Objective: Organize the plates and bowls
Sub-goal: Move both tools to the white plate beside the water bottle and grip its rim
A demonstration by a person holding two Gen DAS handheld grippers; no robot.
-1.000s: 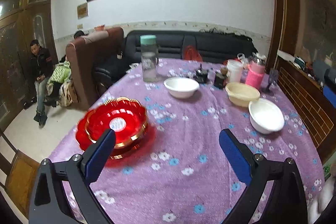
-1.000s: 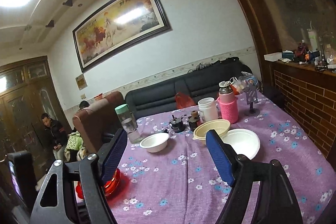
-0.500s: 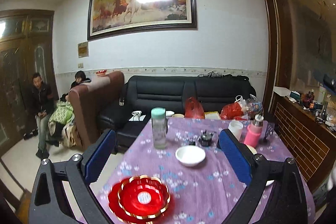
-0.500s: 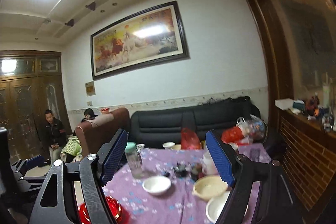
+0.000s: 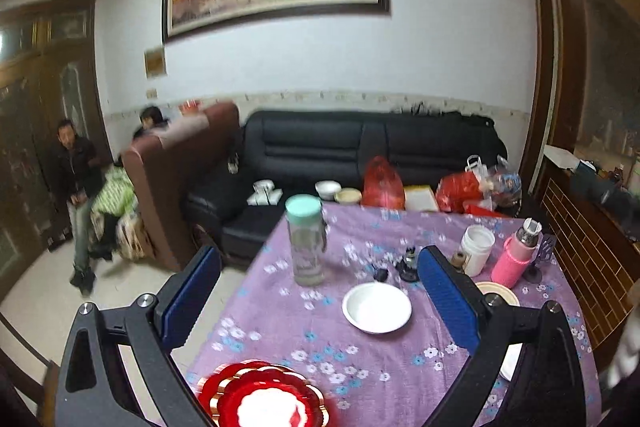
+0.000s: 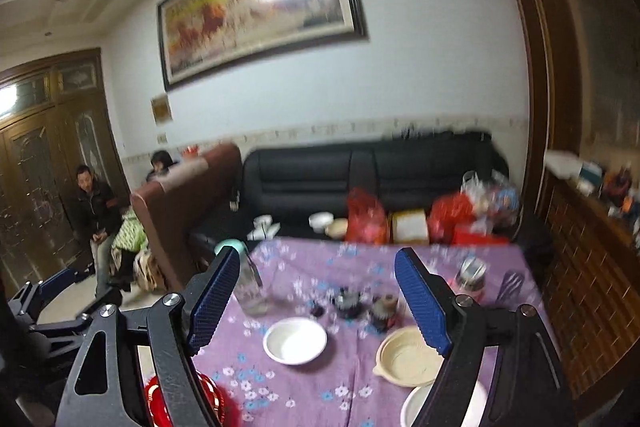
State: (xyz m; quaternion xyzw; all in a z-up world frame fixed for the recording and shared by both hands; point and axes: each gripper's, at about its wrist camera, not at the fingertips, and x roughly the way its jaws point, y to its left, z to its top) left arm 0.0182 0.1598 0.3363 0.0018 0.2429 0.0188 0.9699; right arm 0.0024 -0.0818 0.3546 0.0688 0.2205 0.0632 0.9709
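Note:
A stack of red gold-rimmed plates [image 5: 264, 401] sits at the near left of the purple flowered table [image 5: 320, 351]; its edge also shows in the right wrist view [image 6: 208, 401]. A white bowl [image 5: 377, 307] stands mid-table, also in the right wrist view [image 6: 295, 340]. A cream bowl [image 6: 406, 357] and a white bowl [image 6: 418, 405] stand to its right. My left gripper [image 5: 318, 297] is open and empty, held above the table. My right gripper [image 6: 320, 297] is open and empty, also above the table.
A clear bottle with a green lid [image 5: 306, 241], a white cup [image 5: 476, 249], a pink flask [image 5: 516, 257] and small dark jars [image 6: 348, 303] stand at the table's far side. A black sofa [image 5: 360, 155], a brown armchair [image 5: 180, 179] and two seated people [image 5: 78, 175] lie beyond.
Both views tilted up towards the wall and have come part-way back down to the table. Both grippers stay open and empty.

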